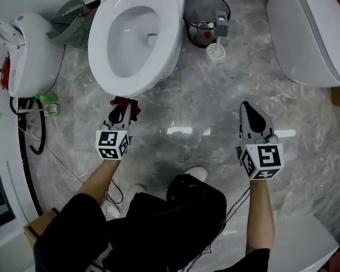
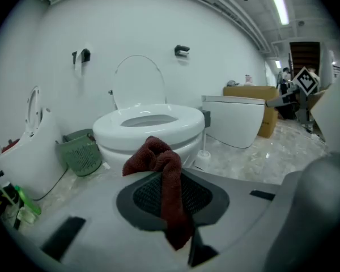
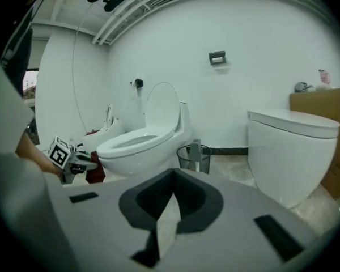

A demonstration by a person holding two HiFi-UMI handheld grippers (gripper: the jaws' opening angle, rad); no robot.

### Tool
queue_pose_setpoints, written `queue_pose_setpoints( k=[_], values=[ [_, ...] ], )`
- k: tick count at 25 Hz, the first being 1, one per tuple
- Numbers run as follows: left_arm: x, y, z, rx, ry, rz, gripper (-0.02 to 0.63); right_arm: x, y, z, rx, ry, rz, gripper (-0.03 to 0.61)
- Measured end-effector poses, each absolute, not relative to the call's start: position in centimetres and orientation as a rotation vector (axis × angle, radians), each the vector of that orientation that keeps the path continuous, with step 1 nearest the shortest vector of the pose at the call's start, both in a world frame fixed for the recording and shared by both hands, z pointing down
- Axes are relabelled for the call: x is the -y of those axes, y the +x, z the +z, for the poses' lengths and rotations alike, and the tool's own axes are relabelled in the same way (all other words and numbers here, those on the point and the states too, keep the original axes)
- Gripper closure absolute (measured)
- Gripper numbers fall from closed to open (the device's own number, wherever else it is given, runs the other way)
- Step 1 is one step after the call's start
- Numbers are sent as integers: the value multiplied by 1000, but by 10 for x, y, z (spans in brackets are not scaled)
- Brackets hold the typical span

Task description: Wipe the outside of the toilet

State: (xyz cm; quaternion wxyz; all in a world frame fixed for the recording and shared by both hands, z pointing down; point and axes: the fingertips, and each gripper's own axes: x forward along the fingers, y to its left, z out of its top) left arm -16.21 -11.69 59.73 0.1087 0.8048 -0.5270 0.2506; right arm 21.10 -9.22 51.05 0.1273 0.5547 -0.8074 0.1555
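The white toilet (image 1: 171,33) stands at the top middle with its seat down and lid up; it also shows as the toilet (image 2: 158,130) straight ahead in the left gripper view and the toilet (image 3: 139,146) in the right gripper view. My left gripper (image 1: 122,109) is shut on a dark red cloth (image 1: 125,102) just below the bowl's front edge, close to it. The cloth (image 2: 165,177) hangs bunched between the jaws. My right gripper (image 1: 246,107) hovers over the marble floor to the right, well away from the toilet, jaws together and empty (image 3: 171,179).
A second white toilet (image 1: 306,33) stands at the right, with a wire waste bin (image 1: 207,13) and a toilet brush holder (image 1: 215,53) between the two. A green basket (image 1: 71,17), a white fixture (image 1: 25,55) and cables (image 1: 37,132) crowd the left. The person's shoe (image 1: 195,173) is below.
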Motion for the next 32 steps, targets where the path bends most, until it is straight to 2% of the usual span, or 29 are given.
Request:
queue_pose_setpoints(
  k=[7,11,18,27,32],
  values=[
    [110,-166,601,1728,2183,705,551,170,194,443,2461,1283,357,574],
    [125,-163,610,1813,2093,687,554,216,181,432,2566,1140,273,574],
    [130,-162,629,1973,1976,601,553,262,150,459,2694,832,33,574],
    [130,-166,630,2186,1727,534,552,274,125,502,2872,576,189,574],
    [124,-150,620,2311,1578,456,551,274,120,535,2862,432,131,574]
  ],
)
